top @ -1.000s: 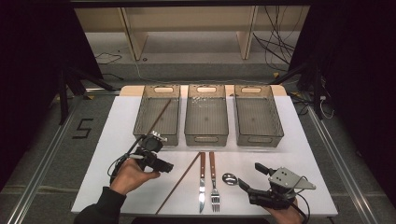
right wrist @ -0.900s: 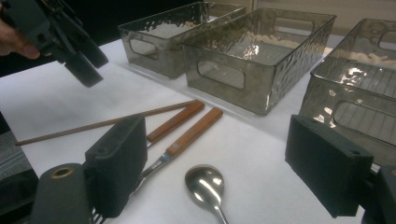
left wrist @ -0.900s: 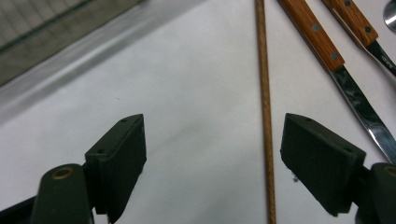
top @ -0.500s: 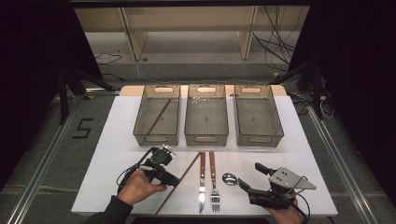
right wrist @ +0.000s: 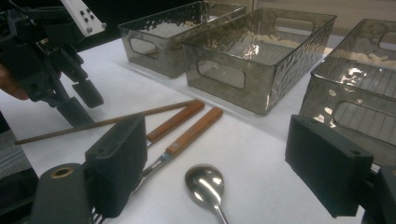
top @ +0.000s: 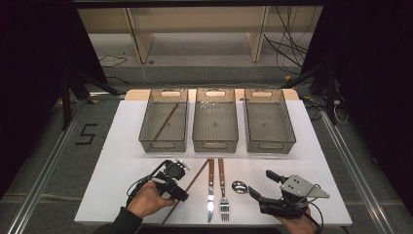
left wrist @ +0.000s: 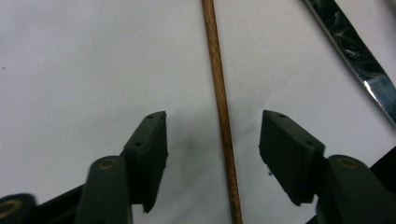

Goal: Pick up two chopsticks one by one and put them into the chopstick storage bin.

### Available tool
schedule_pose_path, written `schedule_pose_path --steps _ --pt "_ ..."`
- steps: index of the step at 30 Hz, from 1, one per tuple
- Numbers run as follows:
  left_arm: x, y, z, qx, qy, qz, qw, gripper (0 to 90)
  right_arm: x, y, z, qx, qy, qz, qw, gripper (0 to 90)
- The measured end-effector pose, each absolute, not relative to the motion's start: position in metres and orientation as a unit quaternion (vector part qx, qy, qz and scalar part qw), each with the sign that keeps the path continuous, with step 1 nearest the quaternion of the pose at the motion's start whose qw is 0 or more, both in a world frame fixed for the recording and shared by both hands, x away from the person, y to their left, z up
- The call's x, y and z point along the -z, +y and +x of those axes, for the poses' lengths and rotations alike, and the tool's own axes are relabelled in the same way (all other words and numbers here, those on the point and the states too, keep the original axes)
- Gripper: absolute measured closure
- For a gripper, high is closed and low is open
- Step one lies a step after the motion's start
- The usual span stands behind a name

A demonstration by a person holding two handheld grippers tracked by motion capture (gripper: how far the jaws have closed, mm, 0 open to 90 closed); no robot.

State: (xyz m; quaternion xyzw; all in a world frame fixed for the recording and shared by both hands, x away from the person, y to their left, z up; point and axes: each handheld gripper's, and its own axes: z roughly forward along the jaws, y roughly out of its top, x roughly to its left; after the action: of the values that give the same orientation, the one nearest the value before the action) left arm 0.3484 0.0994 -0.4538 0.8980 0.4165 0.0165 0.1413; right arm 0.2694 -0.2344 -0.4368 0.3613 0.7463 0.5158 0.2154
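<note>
A wooden chopstick lies slanted on the white table, left of a wood-handled knife and fork. My left gripper is lowered over it. In the left gripper view the chopstick runs between the two pads with a gap on each side. The jaws have just been closing and do not touch it. My right gripper rests open at the front right, just right of a metal spoon. The spoon's bowl lies between its jaws, untouched.
Three clear grey bins stand in a row at the back: left, middle, right. A second chopstick lies in the left bin. A "5" is marked on the floor to the left of the table.
My left gripper has come down and toward the near edge onto the chopstick, and its jaws have narrowed around it. The right gripper has kept still.
</note>
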Motion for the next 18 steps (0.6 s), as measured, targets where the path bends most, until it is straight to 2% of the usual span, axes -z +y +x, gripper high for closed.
schedule_pose_path --steps 18 --pt "0.4607 0.0931 0.3473 -0.033 0.398 0.91 0.115 67.5 0.4367 -0.234 0.2691 -0.516 0.746 0.359 0.218 21.5"
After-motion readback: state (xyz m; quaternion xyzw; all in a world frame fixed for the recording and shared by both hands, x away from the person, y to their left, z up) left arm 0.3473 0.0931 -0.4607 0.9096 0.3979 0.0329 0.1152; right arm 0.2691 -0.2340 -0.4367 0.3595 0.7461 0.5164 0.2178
